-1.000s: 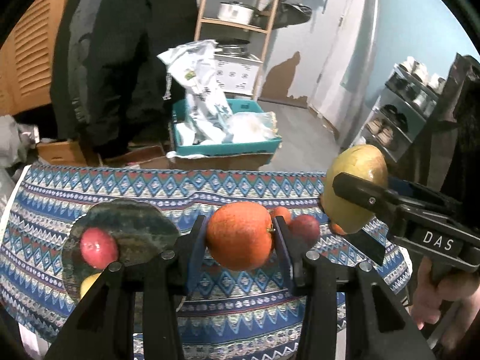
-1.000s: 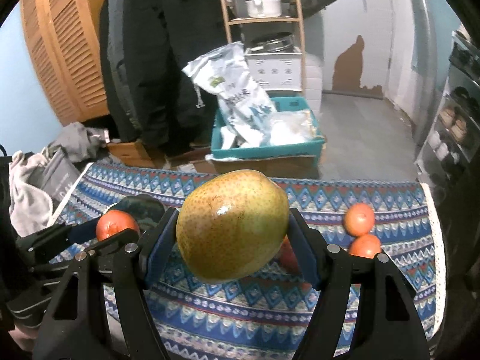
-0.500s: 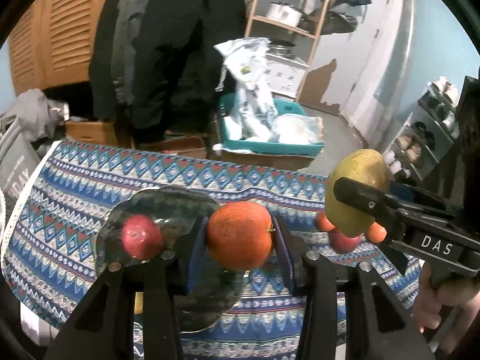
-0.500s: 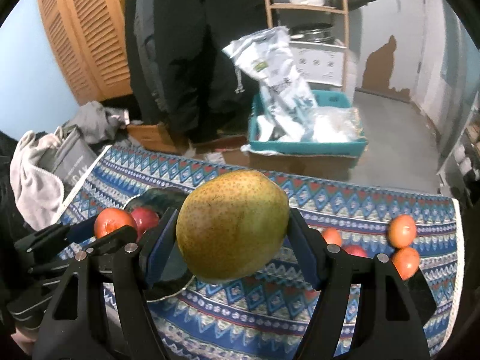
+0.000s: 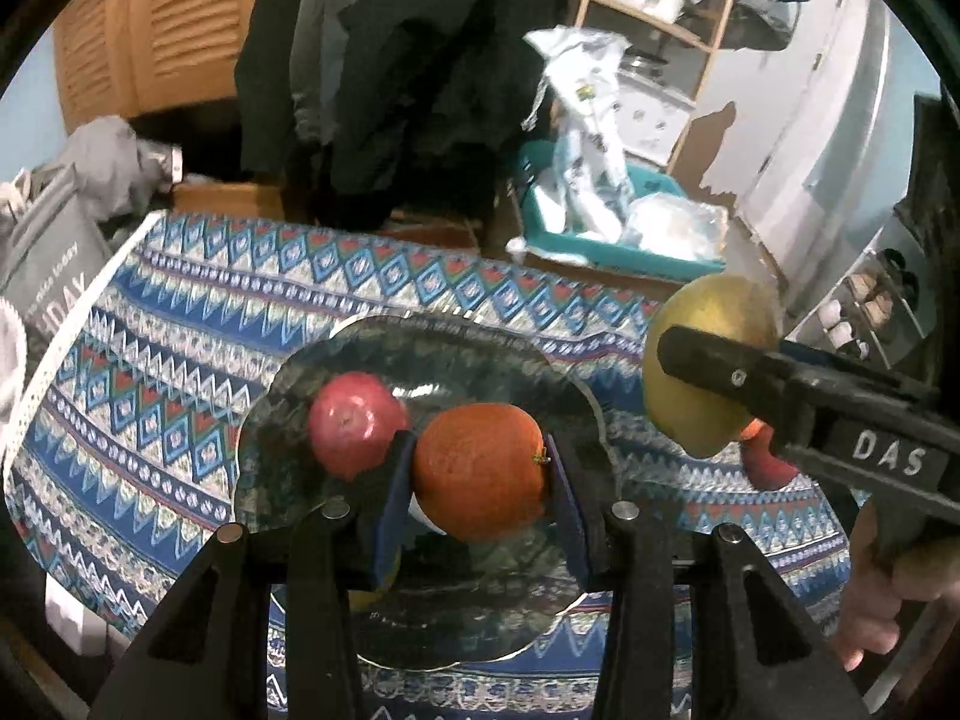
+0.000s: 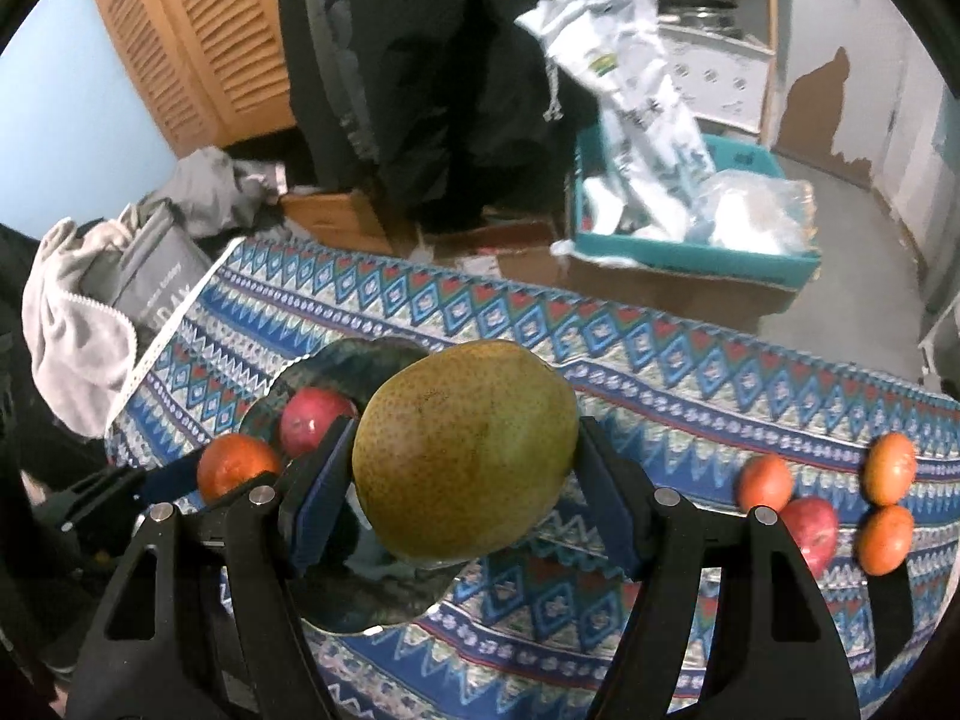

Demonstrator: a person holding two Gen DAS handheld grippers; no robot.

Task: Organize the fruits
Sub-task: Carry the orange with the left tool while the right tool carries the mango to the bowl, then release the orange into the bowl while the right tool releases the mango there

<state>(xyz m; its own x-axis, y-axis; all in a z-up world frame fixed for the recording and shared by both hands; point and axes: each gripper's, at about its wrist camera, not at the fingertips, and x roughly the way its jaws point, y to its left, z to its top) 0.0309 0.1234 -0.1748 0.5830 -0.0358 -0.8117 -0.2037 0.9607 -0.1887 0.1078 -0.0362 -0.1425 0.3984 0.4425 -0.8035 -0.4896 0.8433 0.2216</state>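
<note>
The table carries a blue patterned woven cloth [image 6: 690, 372]. On its left part lies a dark scalloped glass plate [image 5: 288, 408]. A round red apple [image 5: 354, 423] rests on the plate's left half.

The left gripper [image 5: 480, 474] is closed on a round orange [image 5: 480, 471], both blue pads pressing its sides; it holds the fruit above the plate, just right of the red apple.

The right gripper [image 6: 465, 474] stands part open, clamped on a large speckled yellow-green pear [image 6: 465, 450], held above the plate's right edge.

At the cloth's far right, well apart from the plate, three small orange fruits [image 6: 765, 482] and a second red apple [image 6: 810, 531] lie grouped together, touching or nearly so.
</note>
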